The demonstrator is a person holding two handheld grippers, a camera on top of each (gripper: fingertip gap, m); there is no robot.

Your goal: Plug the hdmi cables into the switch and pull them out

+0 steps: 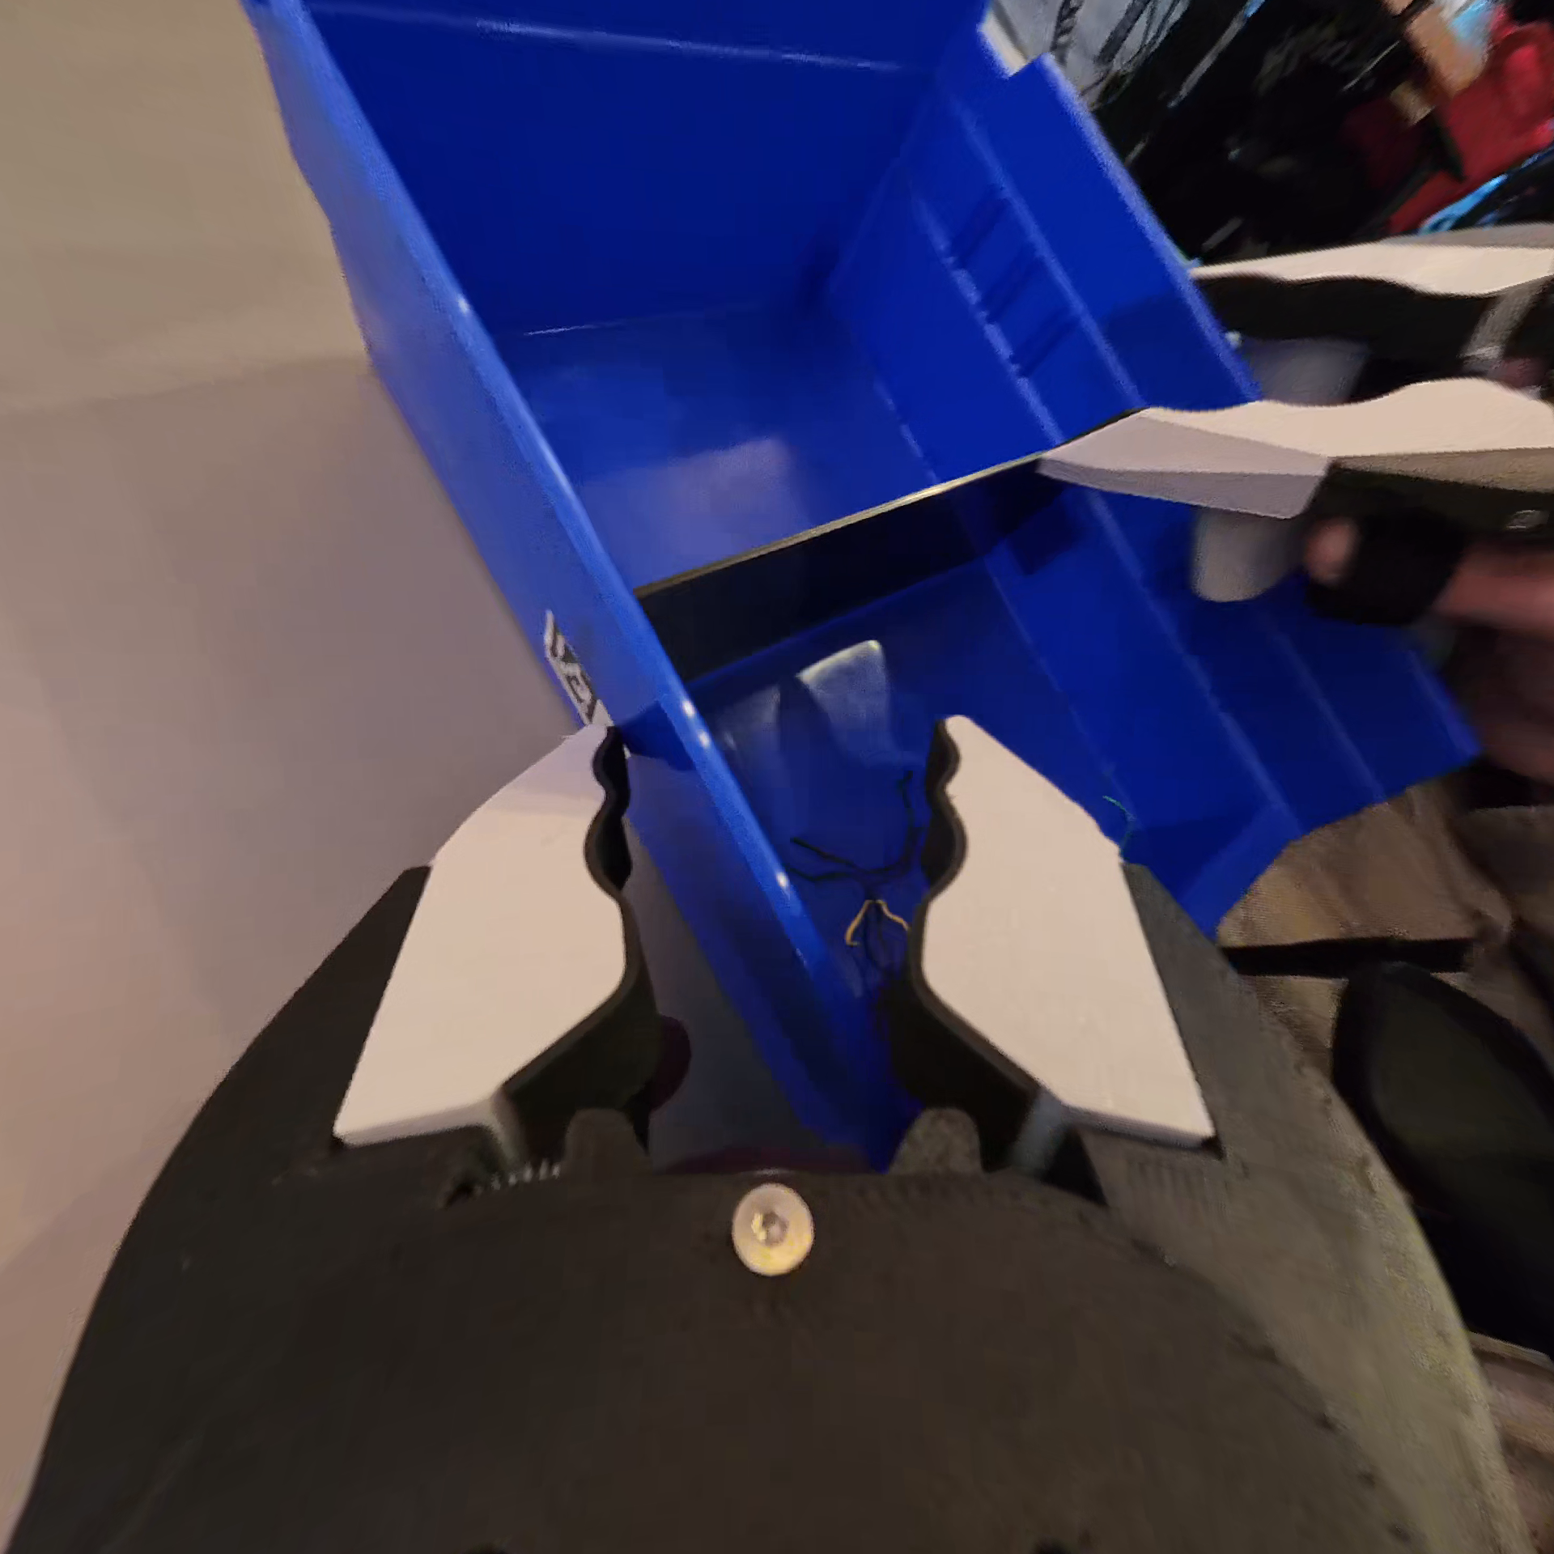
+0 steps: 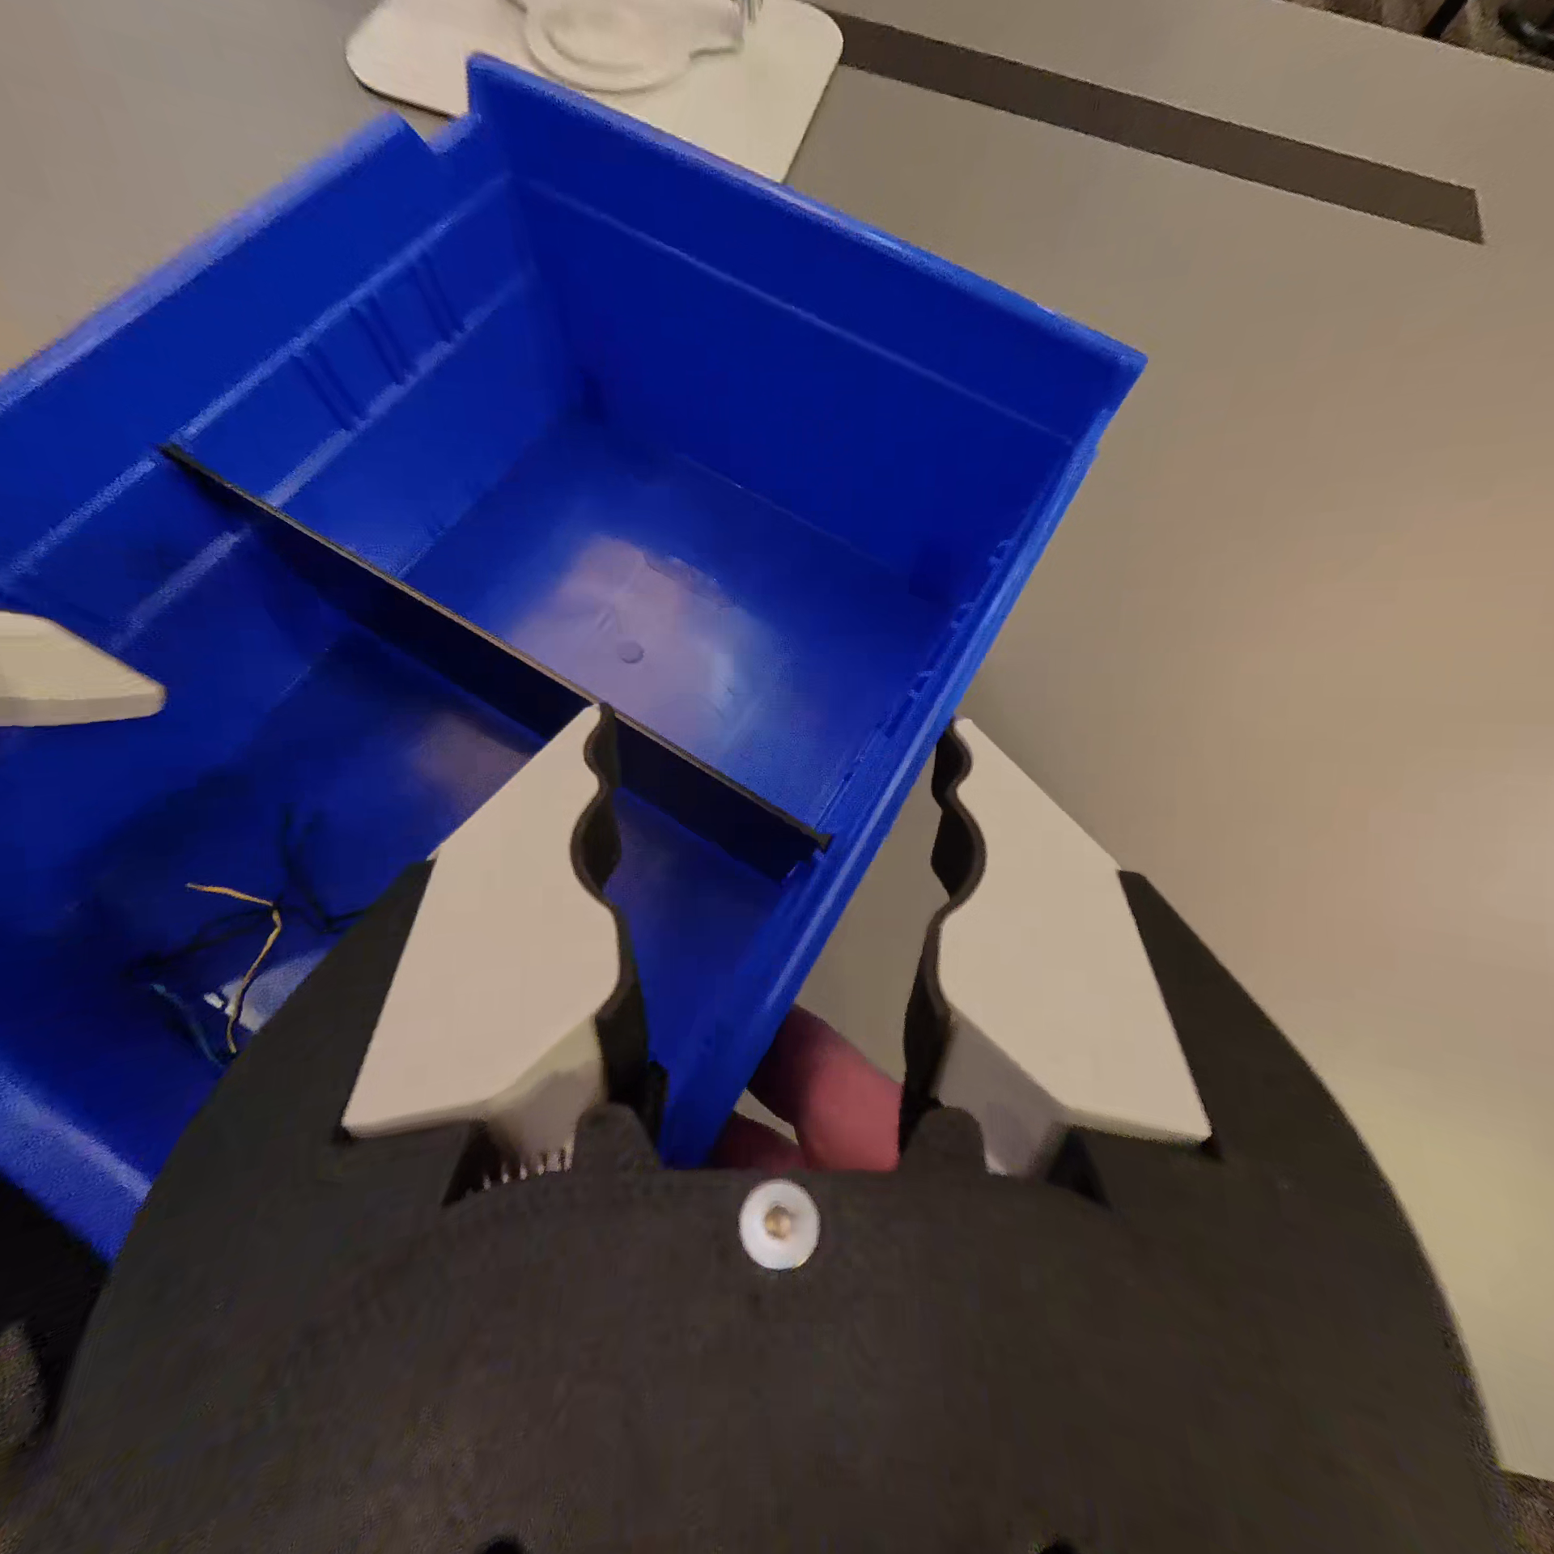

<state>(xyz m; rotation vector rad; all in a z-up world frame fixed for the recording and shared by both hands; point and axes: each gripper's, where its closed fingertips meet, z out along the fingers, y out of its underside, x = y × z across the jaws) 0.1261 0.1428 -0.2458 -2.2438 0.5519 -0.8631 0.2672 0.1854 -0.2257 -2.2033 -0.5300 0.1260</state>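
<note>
no hdmi cables and no switch are visible in either view; where they lie cannot be told. what is in view is a blue bin (image 2: 589, 471), tilted, with a black divider (image 2: 471, 622) across it and a few loose thin wires (image 2: 244, 950) in the nearer compartment.

left hand-held gripper (image 1: 778, 740): jaws wide apart, straddling the bin's side wall, which runs from 6 o'clock up toward 11 o'clock between the fingers. contact with the wall is uncertain; no firm clamp is evident.

right hand-held gripper (image 2: 778, 723): jaws likewise wide apart, straddling the opposite wall, which runs from 6 o'clock toward 1 o'clock. part of the person's hand (image 2: 832, 1085) shows under the wall between the fingers. in the left wrist view this gripper sits at 3 o'clock, over the bin's rim.

judgement: the bin's long axis runs away from both grippers, one on each side wall, neither nearer. the bin appears to be carried or tipped over the desk (image 2: 1261, 589). a pale mat (image 2: 782, 92) lies at 12 o'clock in the right wrist view.
</note>
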